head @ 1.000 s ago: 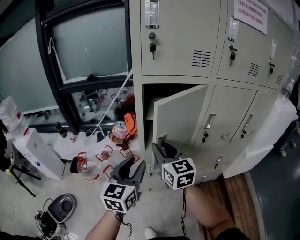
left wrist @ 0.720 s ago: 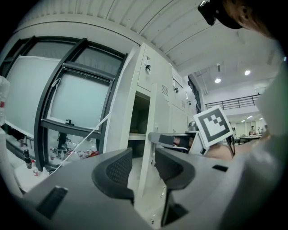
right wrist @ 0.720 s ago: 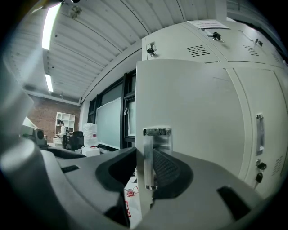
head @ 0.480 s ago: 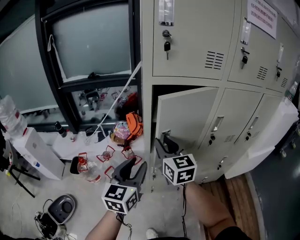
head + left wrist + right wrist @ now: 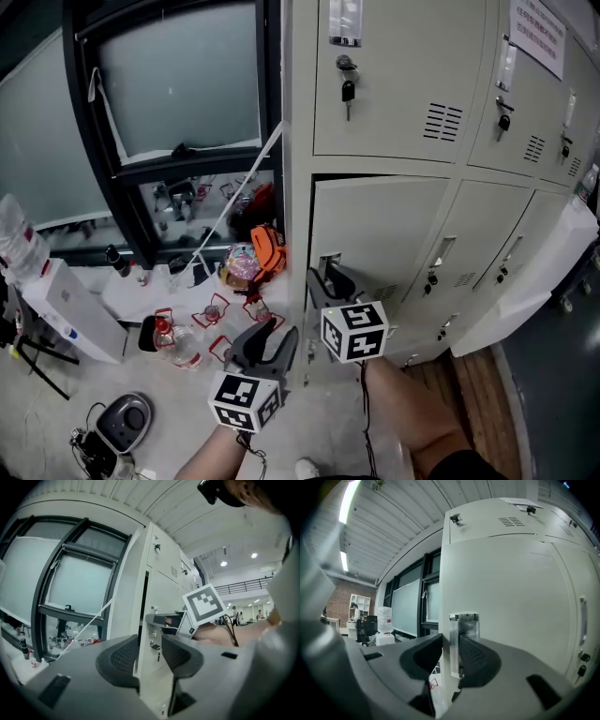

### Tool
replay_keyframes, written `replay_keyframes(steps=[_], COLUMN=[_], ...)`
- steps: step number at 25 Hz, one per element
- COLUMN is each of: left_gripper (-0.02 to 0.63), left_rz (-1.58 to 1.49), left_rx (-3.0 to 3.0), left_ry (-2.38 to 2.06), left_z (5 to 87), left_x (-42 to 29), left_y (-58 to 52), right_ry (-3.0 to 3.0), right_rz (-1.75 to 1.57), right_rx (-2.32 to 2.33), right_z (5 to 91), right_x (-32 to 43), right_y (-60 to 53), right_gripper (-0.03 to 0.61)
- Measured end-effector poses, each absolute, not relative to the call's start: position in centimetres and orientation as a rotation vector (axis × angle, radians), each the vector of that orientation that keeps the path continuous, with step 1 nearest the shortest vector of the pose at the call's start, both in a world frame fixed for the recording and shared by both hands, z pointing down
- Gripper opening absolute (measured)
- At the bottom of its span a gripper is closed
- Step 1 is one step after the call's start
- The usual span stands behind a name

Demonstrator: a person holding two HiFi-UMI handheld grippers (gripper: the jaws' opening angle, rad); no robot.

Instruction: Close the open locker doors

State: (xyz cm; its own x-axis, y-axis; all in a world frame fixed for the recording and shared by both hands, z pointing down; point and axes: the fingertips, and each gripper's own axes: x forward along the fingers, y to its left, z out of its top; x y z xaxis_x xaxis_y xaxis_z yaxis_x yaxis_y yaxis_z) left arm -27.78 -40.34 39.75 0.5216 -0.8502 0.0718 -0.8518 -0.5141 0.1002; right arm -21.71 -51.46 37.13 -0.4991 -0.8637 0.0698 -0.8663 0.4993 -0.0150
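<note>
The beige locker door (image 5: pixel 384 230) in the middle row, leftmost column, stands almost flush with the cabinet, with a thin dark slit along its top. My right gripper (image 5: pixel 325 281) is at the door's left edge. In the right gripper view its jaws (image 5: pixel 450 656) are shut on the door's clear handle (image 5: pixel 464 639). My left gripper (image 5: pixel 267 342) hangs lower and to the left, over the floor, apart from the lockers. It is open, and nothing lies between its fingers (image 5: pixel 124 658). The neighbouring doors (image 5: pixel 469 244) look shut.
Left of the lockers stands a dark window frame (image 5: pixel 169 164). On the floor lie an orange bag (image 5: pixel 264 248), bottles in red holders (image 5: pixel 178 342), a white box (image 5: pixel 66 314) and a round grey device (image 5: pixel 122 420). A white panel (image 5: pixel 530 277) leans at the right. The person's leg (image 5: pixel 412 412) is below.
The locker door has swung from half open to nearly flush with the cabinet. My right gripper rode in with it, still on the handle. The left gripper stayed low.
</note>
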Motion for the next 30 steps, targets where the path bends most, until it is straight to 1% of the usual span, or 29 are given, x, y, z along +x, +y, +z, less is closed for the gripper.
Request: replay_keyframes(steps=[8,15,30], left_gripper=[0.158,0.158,0.158], left_rz=[0.013,0.008,0.025], left_rx=[2.604,2.584,2.591], left_ry=[-1.473,-1.473,-1.413], left_z=[40.5,41.2,42.1], left_x=[-29.1,-30.0,-28.5], left_y=[-41.6,-42.5,-43.4], right_ry=[-2.665,-2.675,-2.702], right_rz=[0.075,0.05,-0.054], right_rx=[1.562,1.548,1.413], right_z=[37.2,37.3,37.4], right_x=[-22.2,-22.4,-22.2], right_y=[-53.7,-54.5,-54.5], right_gripper=[0.095,0.092,0.096])
